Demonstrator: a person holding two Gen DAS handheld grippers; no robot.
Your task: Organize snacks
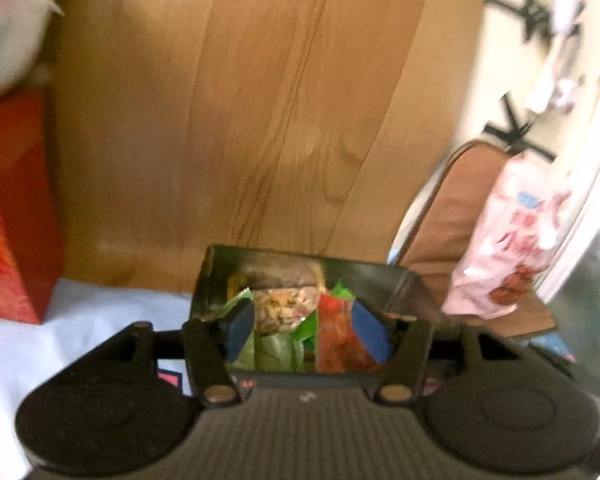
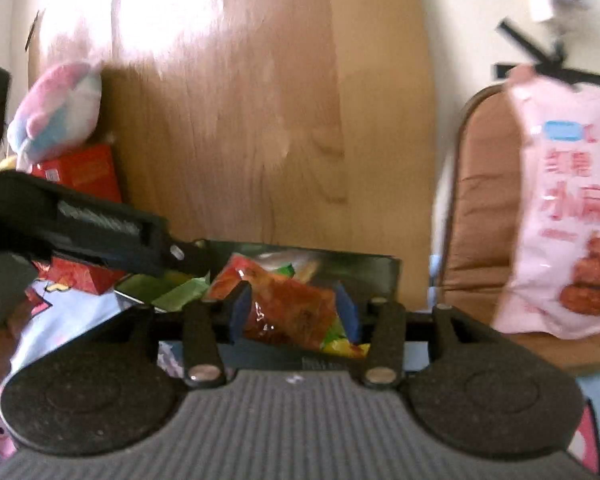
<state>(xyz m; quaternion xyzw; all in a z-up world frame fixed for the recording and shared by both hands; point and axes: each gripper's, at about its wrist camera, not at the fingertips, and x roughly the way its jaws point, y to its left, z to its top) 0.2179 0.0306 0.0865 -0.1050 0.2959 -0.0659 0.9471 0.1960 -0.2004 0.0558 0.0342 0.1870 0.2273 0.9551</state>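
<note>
From the left wrist, the left gripper point(image 1: 308, 330) hangs over a dark box point(image 1: 404, 280) near the wooden board point(image 1: 260, 100); its blue pads point(image 1: 370, 334) stand spread, pressing on nothing, with a green-edged snack packet point(image 1: 280, 316) and a red packet point(image 1: 336, 340) lying below between them. A red carton point(image 1: 12, 220) stands at far left under a plush toy point(image 1: 8, 32), and one pink snack bag point(image 1: 504, 248) leans on a brown cushion point(image 1: 460, 208) at right. From the right wrist, the right gripper point(image 2: 296, 314) has a crinkled red-orange packet point(image 2: 292, 312) between its blue pads; they look parted, and I cannot tell whether they touch the foil. The left gripper reaches in from the left over the same box point(image 2: 360, 272), beside a green packet point(image 2: 172, 290) and a small red packet point(image 2: 80, 276). The pink bag point(image 2: 568, 208) stands at right. Risks, as I judge them: the two tools crowd one box and could knock together, and the slick foil could slide out onto the printed cloth point(image 2: 72, 320) if released off centre. Count: two grippers, one box, one pink bag, one carton, at least four small packets.
</note>
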